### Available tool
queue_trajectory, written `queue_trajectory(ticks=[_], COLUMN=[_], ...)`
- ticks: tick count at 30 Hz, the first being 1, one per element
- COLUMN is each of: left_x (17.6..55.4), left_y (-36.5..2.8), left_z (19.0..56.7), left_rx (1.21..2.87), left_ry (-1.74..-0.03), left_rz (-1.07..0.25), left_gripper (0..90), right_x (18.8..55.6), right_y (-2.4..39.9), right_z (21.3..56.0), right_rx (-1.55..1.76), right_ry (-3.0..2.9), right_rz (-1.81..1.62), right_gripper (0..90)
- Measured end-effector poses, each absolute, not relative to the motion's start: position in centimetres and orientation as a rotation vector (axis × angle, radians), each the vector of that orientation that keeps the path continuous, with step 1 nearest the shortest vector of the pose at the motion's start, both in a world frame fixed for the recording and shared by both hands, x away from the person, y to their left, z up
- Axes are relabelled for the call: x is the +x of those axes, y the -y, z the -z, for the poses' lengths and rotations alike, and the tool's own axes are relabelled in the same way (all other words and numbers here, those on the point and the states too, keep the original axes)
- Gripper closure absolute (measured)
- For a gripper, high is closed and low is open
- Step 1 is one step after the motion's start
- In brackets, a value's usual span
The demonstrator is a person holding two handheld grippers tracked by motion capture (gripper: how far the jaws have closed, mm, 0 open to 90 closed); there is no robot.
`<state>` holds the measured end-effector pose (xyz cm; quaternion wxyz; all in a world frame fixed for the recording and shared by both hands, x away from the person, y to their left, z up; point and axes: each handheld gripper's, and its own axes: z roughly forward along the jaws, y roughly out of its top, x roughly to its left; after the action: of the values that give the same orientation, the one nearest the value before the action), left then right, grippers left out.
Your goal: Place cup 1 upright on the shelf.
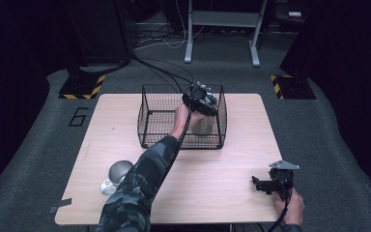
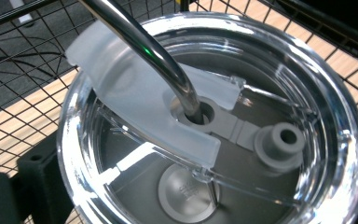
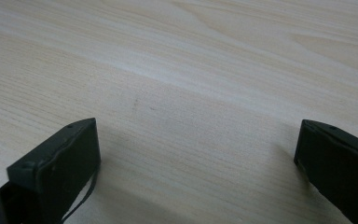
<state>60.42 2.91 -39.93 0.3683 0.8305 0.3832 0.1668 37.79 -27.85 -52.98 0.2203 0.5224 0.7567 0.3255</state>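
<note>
A steel tumbler (image 1: pixel 204 126) stands upright inside the black wire basket (image 1: pixel 149 116) at the table's far middle. My left gripper (image 1: pixel 202 112) comes down on it from above, shut on the tumbler just below its rim. The left gripper view looks down at close range on the clear lid (image 2: pixel 121 84) with a bent metal straw (image 2: pixel 144 46) through its hole, and one black finger (image 2: pixel 32 182) presses the tumbler's side. I cannot tell whether the tumbler rests on the basket floor. My right gripper (image 1: pixel 257 184) lies at the front right, open, its jaws wide apart over bare wood (image 3: pixel 196 154).
A grey domed object (image 1: pixel 120 170) and a small white piece (image 1: pixel 108 186) sit near the front left of the wooden table (image 1: pixel 222 193). The person's left sleeve reaches across the middle. Basket wires (image 2: pixel 9 84) ring the tumbler closely.
</note>
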Motion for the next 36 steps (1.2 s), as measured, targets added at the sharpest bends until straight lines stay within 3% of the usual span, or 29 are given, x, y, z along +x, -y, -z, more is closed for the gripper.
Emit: queue_trajectory(ticks=[18, 36], left_x=[58.0, 52.7], left_y=[-5.6, -10.2], left_z=[36.7, 33.9], left_rx=[2.16, 2.126], left_ry=[-0.949, -0.86], left_rz=[-0.401, -0.412], left_gripper=[0.1, 0.1], right_x=[37.8, 37.8], right_y=[27.8, 27.8], right_z=[53.0, 53.0], right_rx=[1.446, 1.443], right_ry=[-2.091, -2.089], right_rz=[-0.9, -0.898], right_gripper=[0.0, 0.0])
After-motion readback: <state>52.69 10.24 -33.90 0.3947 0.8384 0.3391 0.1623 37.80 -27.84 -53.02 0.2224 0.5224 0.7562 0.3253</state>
